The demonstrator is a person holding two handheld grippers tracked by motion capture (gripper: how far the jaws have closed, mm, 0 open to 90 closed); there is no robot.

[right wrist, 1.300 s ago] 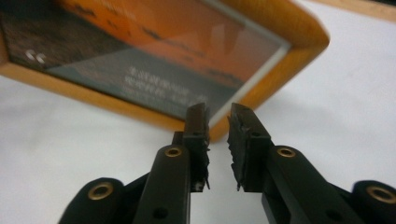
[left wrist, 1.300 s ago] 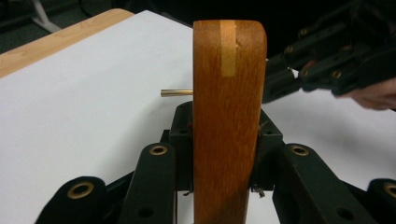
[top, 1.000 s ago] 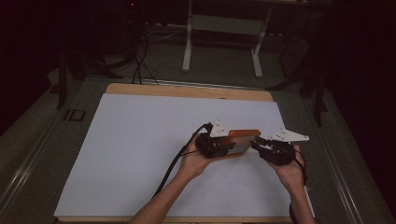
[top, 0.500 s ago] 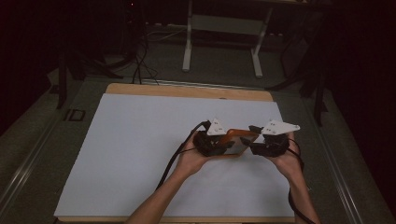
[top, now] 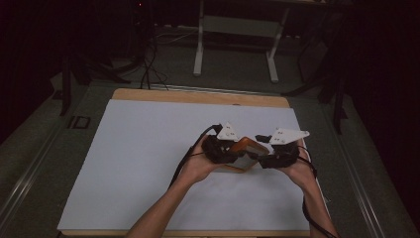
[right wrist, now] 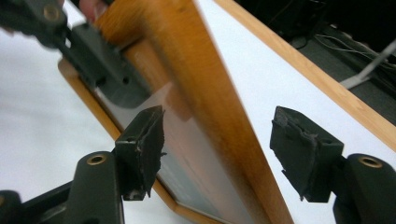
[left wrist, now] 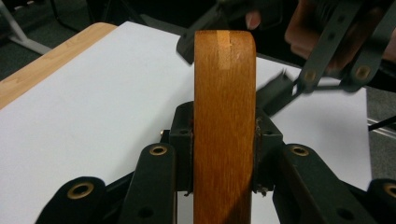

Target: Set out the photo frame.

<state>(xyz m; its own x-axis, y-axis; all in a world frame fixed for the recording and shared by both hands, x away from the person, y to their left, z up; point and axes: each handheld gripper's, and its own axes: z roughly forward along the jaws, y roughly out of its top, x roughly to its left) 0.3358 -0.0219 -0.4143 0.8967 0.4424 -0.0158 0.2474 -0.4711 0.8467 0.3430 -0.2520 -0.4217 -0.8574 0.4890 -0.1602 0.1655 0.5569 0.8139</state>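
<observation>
A flat orange-brown wooden frame [top: 246,145] is held a little above the white sheet, right of the table's middle. My left gripper [top: 229,153] is shut on one edge of it; in the left gripper view both pads press the wood [left wrist: 224,116] from either side. My right gripper [top: 265,157] faces it from the right. Its jaws have just been opening and now stand open [right wrist: 222,151], with the frame's edge [right wrist: 196,79] passing between the pads without touching them. One of the left gripper's fingers [right wrist: 105,77] shows on the frame's far side.
A white sheet [top: 148,148] covers most of the wooden tabletop [top: 198,96], with bare sheet to the left and behind the hands. Past the table, a metal stand [top: 235,44] and cables [top: 148,64] sit on the dark floor.
My right gripper has moved left, closer to the left one, and its jaws have spread apart around the frame's edge. The left gripper has kept its grip and place.
</observation>
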